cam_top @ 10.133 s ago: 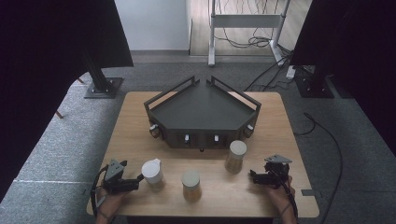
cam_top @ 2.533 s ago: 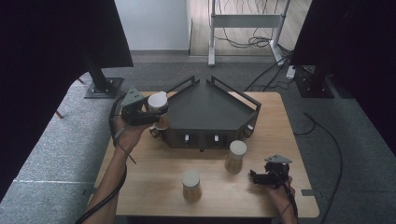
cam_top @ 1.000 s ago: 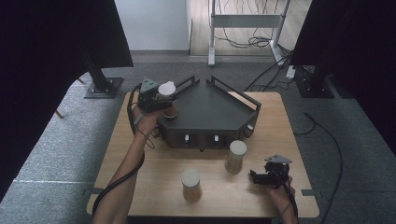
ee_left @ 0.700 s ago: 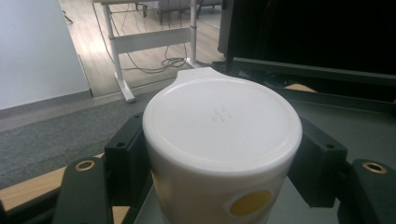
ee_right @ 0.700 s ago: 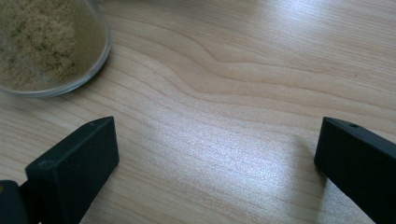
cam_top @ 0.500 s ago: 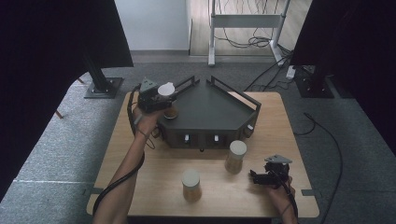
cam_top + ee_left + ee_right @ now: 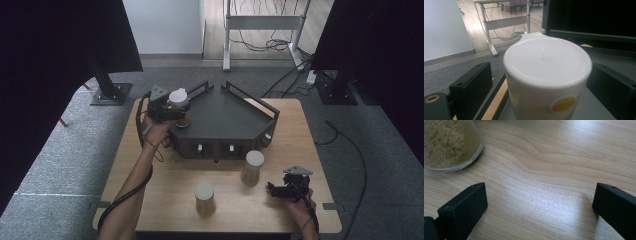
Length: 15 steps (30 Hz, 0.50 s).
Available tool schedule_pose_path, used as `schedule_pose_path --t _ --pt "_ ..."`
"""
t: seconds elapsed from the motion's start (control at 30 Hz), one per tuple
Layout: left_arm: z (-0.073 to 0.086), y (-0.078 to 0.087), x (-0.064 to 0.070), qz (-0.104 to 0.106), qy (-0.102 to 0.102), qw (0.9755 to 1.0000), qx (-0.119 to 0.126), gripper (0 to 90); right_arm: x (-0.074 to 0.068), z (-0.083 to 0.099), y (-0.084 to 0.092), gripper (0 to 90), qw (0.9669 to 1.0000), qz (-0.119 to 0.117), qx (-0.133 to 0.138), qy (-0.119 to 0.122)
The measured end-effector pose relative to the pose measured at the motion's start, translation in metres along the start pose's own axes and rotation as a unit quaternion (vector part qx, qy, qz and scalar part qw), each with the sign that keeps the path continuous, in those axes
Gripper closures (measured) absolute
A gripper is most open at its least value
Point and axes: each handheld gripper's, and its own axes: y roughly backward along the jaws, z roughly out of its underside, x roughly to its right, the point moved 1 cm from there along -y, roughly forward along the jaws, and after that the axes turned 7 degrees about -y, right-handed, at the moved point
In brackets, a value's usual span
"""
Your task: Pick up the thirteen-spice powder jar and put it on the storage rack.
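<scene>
White-lidded jar [image 7: 547, 75] clamped between jaws of left gripper [image 7: 167, 111], held at left corner of dark tray [image 7: 227, 117] on wooden table [image 7: 165, 185]. Right gripper [image 7: 287, 189] resting near right front table edge, jaws spread wide, nothing between them. Two more jars [image 7: 205, 198] standing in front of tray.

Left arm stretched forward, right hand low and near.
The left black hand-held gripper [image 7: 172, 111] clamps something; the right black hand-held gripper [image 7: 278, 190] rests with jaws wide apart.
</scene>
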Motion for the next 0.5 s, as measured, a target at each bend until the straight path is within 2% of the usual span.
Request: schedule_pose_path --t 0.23,0.5 --pt "-0.001 0.014 0.001 0.005 -0.012 0.9998 0.014 6.6 0.000 0.000 0.000 0.0 1.0000 0.000 0.000 -0.001" --pt "-0.001 0.027 -0.001 0.007 -0.021 0.9996 0.018 7.3 0.000 0.000 0.000 0.0 1.0000 0.000 0.000 0.000"
